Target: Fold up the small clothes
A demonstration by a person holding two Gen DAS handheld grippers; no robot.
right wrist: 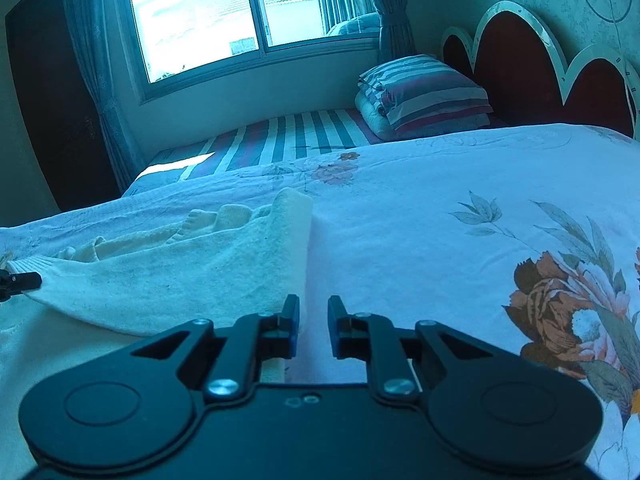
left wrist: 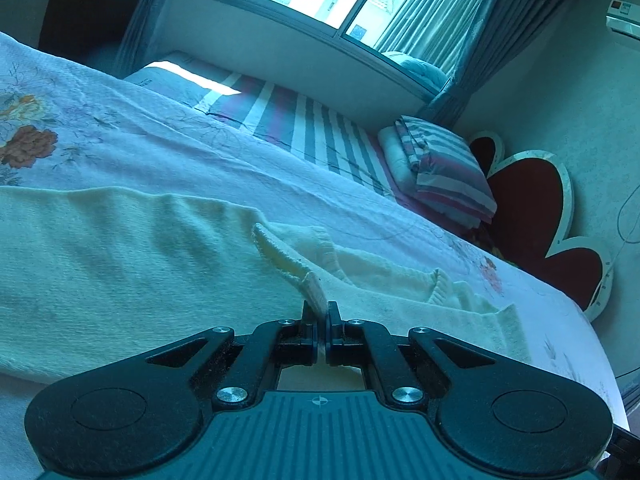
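Cream knit fabric fills the left wrist view — a small ribbed-edged sweater spread on the white floral-printed bedspread. The left gripper is pinched together on a ribbed hem strip of that sweater. A folded striped quilt lies near the dark red scalloped headboard.

In the right wrist view, the right gripper hovers with its jaws apart at the sweater's folded edge — gripping nothing.

both grippers, left and right, are matte black: round side discs, angled linkage arms, silver screws, short black fingers. the left one's ribbed body bears a small crosshair mark.
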